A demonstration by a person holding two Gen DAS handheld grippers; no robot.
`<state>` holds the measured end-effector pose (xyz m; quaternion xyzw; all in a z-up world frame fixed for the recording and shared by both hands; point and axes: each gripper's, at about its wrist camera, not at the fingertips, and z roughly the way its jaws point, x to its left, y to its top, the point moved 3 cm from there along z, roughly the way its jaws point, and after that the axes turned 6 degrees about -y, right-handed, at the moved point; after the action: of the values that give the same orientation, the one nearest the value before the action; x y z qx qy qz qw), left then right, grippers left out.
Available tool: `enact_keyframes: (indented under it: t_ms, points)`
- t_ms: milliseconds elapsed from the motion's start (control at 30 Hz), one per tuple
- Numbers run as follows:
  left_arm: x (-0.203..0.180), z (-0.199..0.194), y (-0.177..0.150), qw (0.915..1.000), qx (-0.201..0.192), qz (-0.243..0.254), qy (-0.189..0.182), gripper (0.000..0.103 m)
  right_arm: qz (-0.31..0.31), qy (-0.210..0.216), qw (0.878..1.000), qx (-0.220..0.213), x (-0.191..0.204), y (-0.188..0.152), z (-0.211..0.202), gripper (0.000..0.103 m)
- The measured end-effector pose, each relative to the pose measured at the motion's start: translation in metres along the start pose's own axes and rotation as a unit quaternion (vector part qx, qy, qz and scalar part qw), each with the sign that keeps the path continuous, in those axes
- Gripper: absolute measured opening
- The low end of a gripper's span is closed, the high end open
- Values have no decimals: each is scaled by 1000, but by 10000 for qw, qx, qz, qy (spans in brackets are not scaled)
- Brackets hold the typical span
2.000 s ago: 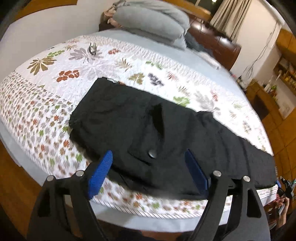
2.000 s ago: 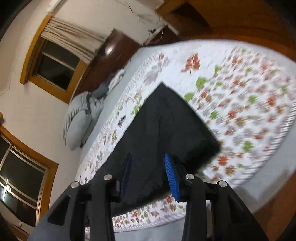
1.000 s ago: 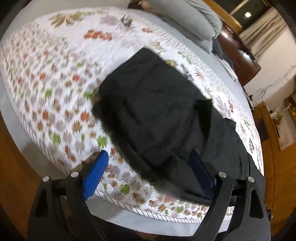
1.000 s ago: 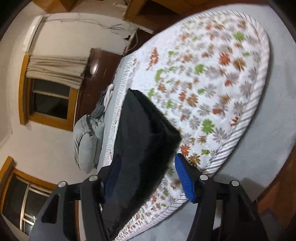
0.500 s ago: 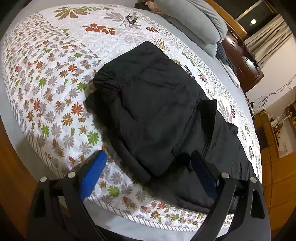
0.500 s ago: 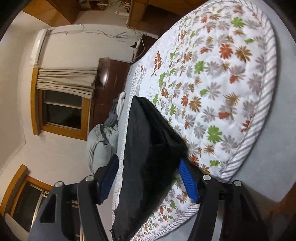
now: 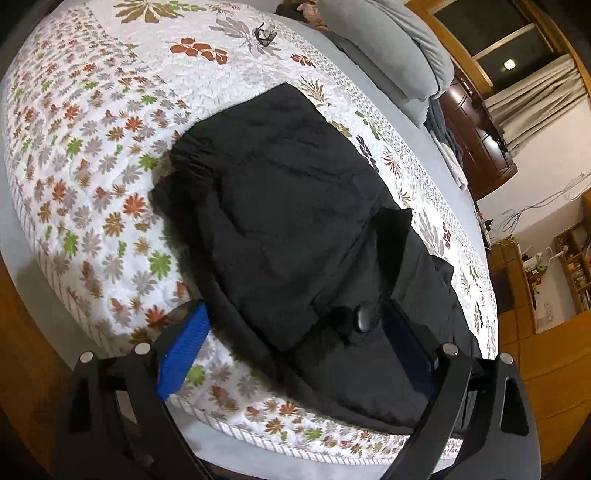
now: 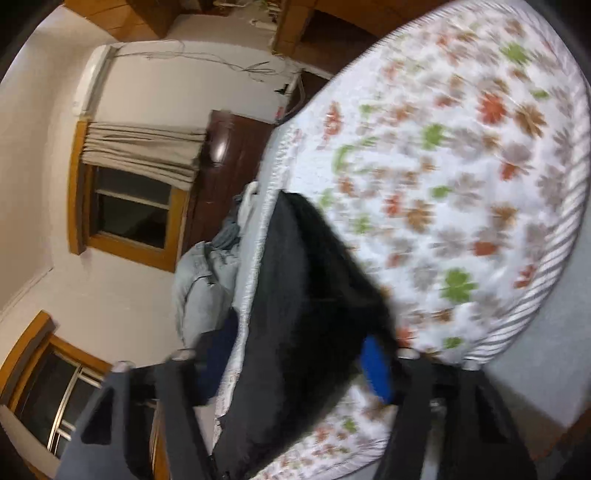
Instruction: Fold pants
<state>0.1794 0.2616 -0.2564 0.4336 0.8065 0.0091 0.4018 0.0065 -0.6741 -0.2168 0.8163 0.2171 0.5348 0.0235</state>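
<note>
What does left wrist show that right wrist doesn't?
Left wrist only: the pants' button, eyeglasses on the quilt, and the left claw, open over the near edge of the pants. Right wrist only: the air conditioner on the wall and the right claw, blurred, its jaws just closing with cloth between them. Both: the black pants on the floral quilt, grey pillows, and curtains.

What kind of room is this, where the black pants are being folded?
Most likely a bedroom in a home. The black pants lie on a bed covered by a leaf-patterned quilt, grey pillows are stacked at its far end, and a curtained window sits beside a dark wooden cabinet.
</note>
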Motion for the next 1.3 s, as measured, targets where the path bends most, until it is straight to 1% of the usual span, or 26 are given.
enact_keyframes:
  t_ms: [67, 133, 200, 233, 333, 533, 733, 933, 1067, 1300]
  points:
    - [-4, 1, 0, 10000, 13, 35, -5, 93, 19, 10, 10000, 27, -3, 0, -1, 42]
    - [-6, 1, -1, 10000, 19, 9, -45, 93, 18, 43, 9999, 89, -3, 1, -1, 28]
    - [-6, 0, -1, 10000, 28, -24, -78, 93, 46, 55, 9998, 164, -3, 2, -1, 24]
    - [-6, -1, -1, 9999, 25, -37, -95, 93, 50, 36, 9998, 166, -2, 2, -1, 22]
    - [-4, -5, -2, 9999, 32, -77, -138, 93, -19, -17, 9999, 109, 10, 5, -1, 19]
    - [0, -8, -3, 9998, 45, -107, -141, 93, -355, -185, 9992, 68, 43, 5, -4, 17]
    - [-2, -5, -6, 9997, 113, -111, -207, 93, -794, -305, 9964, 68, 88, 7, -6, 16]
    - [-5, -4, -7, 9994, 119, -134, -284, 93, -1301, -340, 9909, 103, 140, -2, -6, 15]
    - [-2, -4, -8, 9992, 113, -176, -345, 93, -1696, -394, 9846, 135, 177, -11, -4, 15]
    - [4, -6, -14, 9987, 79, -223, -445, 93, -2441, -471, 9682, 270, 241, -43, 5, 15]
